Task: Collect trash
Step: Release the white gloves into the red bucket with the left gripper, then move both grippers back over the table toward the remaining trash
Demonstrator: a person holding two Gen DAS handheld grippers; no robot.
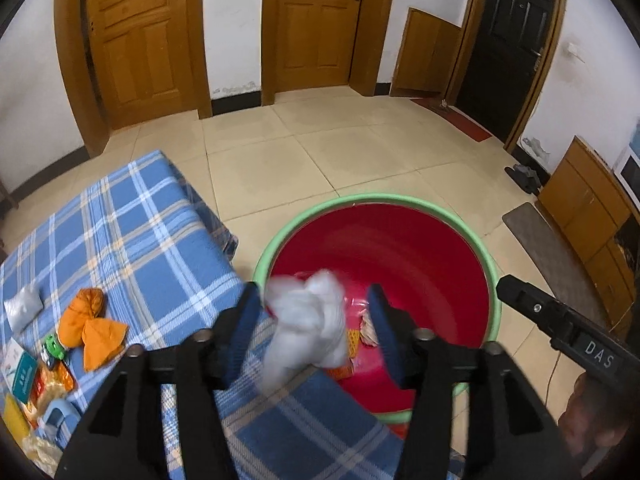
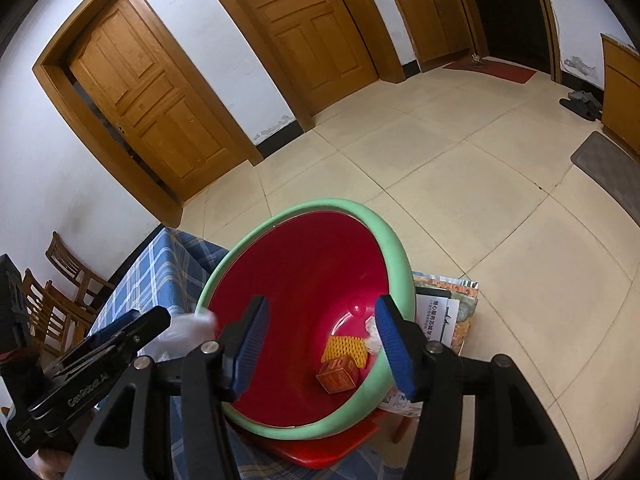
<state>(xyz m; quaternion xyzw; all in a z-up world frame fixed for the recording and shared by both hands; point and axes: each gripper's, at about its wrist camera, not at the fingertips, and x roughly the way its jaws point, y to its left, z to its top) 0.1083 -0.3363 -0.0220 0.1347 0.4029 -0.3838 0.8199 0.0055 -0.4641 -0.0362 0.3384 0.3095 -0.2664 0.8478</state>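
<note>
Left claw (image 1: 316, 316) half open around blurred white wad (image 1: 308, 320), unpinched, over bin (image 1: 490, 268). Right claw (image 2: 320, 338) half open, empty. Light, soft, crushable; orange wrapper (image 1: 94, 326) at nine o'clock, pinch mid-bulk.

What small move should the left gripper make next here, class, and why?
Probably swing back to the checked tablecloth. The left gripper stands open, the white crumpled wad looks free above the red basin, and an orange wrapper remains.

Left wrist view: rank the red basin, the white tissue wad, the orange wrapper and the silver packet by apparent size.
1. red basin
2. white tissue wad, though nearness to the camera enlarges it
3. orange wrapper
4. silver packet
</note>
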